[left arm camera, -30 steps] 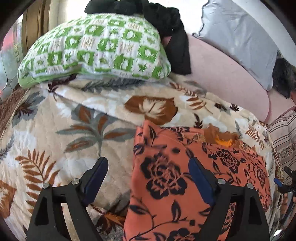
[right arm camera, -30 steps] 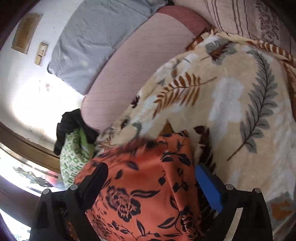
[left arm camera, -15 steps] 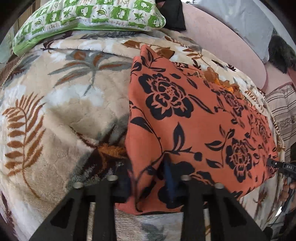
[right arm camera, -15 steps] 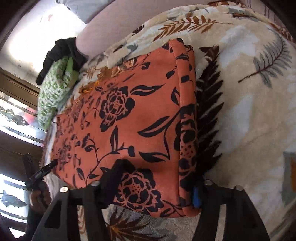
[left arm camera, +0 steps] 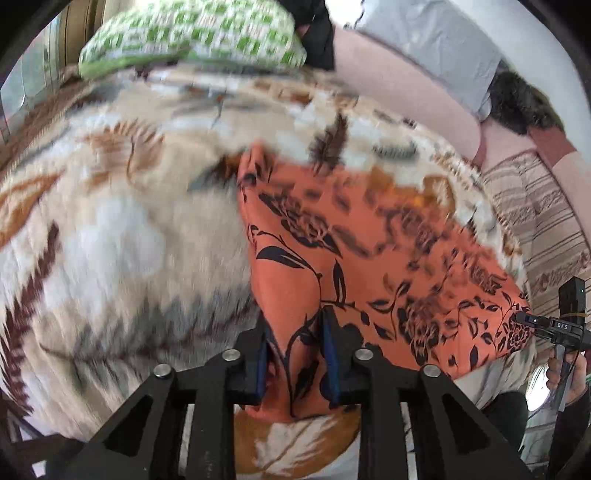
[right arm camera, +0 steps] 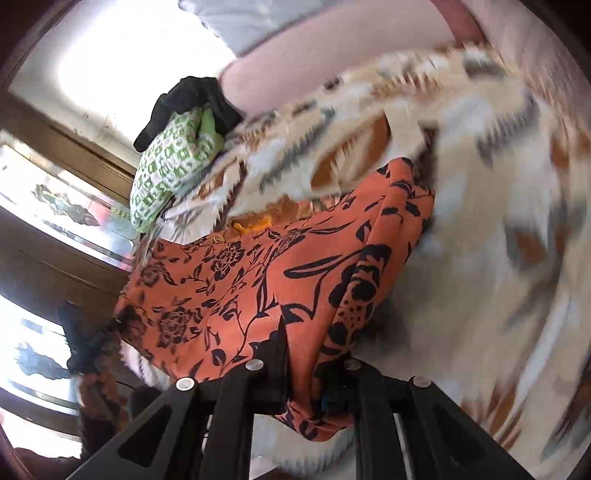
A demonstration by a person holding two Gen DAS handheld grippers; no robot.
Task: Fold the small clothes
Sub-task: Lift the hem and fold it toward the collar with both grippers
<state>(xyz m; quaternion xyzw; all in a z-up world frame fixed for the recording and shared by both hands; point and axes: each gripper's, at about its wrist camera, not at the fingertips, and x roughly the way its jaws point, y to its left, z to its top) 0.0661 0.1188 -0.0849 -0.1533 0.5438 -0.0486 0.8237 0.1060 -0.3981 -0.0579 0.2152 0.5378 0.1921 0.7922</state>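
Note:
An orange garment with a black flower print (left arm camera: 369, 258) lies on a leaf-patterned blanket (left arm camera: 110, 229). My left gripper (left arm camera: 295, 328) pinches its near left corner, a bunched fold of cloth sitting between the blue pads while the jaws are opening slightly. My right gripper (right arm camera: 304, 354) grips the near right corner of the garment (right arm camera: 258, 277), cloth wedged between its fingers, and its jaws are opening a little too. The right gripper (left arm camera: 546, 325) also shows at the garment's far corner in the left wrist view. Both views are smeared by motion.
A green-and-white pillow (left arm camera: 192, 37) with black clothing (left arm camera: 317, 33) on it lies at the far end. A grey pillow (left arm camera: 436, 44) leans on the pink backrest (left arm camera: 399, 85). A striped cushion (left arm camera: 546, 221) borders the blanket on the right. Wooden window frames (right arm camera: 55, 258) stand beyond.
Both grippers went from wide open above the garment to closed on its near corners. Both have since swept sideways with the cloth, and the near edge is now bunched and raised.

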